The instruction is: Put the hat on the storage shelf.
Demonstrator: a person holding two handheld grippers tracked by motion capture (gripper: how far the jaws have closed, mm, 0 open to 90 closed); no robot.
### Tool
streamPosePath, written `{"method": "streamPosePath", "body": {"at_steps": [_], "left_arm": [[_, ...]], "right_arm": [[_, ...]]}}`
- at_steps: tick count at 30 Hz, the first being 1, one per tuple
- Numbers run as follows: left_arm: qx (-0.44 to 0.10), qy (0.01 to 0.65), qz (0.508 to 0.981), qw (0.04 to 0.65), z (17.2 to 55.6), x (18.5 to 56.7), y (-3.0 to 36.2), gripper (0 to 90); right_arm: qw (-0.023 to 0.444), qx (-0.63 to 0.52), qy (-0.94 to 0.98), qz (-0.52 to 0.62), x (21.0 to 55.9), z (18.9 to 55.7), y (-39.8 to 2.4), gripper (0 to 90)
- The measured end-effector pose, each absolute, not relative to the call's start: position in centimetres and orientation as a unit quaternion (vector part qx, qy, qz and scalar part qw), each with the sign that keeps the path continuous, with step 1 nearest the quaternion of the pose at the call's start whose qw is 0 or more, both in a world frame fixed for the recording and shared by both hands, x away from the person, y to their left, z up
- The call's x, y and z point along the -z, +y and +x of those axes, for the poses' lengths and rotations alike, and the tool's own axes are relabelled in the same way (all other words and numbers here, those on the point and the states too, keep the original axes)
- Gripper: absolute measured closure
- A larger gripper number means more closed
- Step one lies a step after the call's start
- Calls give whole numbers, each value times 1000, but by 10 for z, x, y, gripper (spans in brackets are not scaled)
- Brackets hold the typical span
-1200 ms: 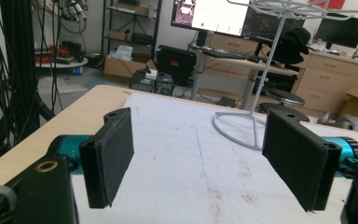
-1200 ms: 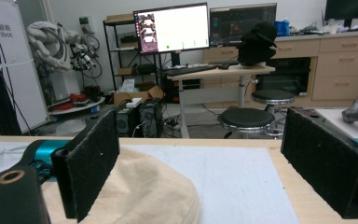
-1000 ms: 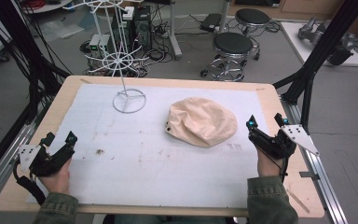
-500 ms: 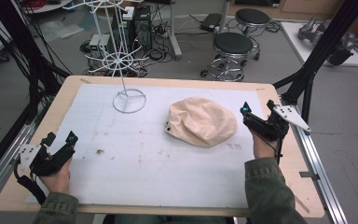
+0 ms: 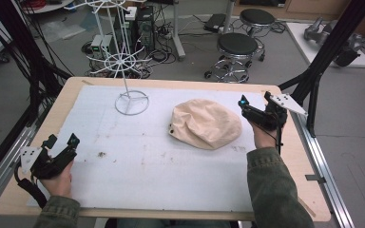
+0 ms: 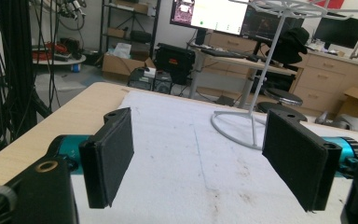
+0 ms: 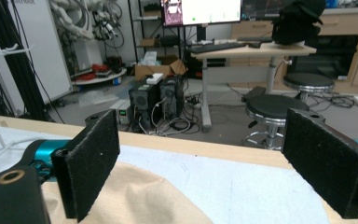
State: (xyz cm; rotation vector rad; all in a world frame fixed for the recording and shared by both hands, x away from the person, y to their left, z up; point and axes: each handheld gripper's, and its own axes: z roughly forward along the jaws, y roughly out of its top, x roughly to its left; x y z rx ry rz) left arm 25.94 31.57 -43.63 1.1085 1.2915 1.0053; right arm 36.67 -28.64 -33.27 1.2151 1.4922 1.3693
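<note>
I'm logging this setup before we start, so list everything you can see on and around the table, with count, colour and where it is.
cap: one, beige, lying on the mat right of centre
wire stand: one, white, ring base at the far left of the mat
mat: one, white and stained, covering most of the table
table: one, light wood
stools: two, black seats, on the floor beyond the table
computer towers: several, on the floor beyond the table
monitor: one lit, on a desk at the back
left gripper: black, open, near left of the mat
right gripper: black, open, beside the cap's right edge
sleeves: two, olive green, near edge
</note>
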Motion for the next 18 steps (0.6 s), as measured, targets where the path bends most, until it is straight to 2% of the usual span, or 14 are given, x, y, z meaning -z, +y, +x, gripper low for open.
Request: {"method": "streamPosePath", "body": {"at_steps": [11, 18], "left_arm": [[-424, 546, 469, 550, 261, 437, 316, 249], [-421, 546, 469, 551, 262, 438, 316, 249]], "right_arm": [[350, -523, 612, 478, 330, 402, -280, 107], [349, -514, 630, 466, 325, 424, -271, 107]]}}
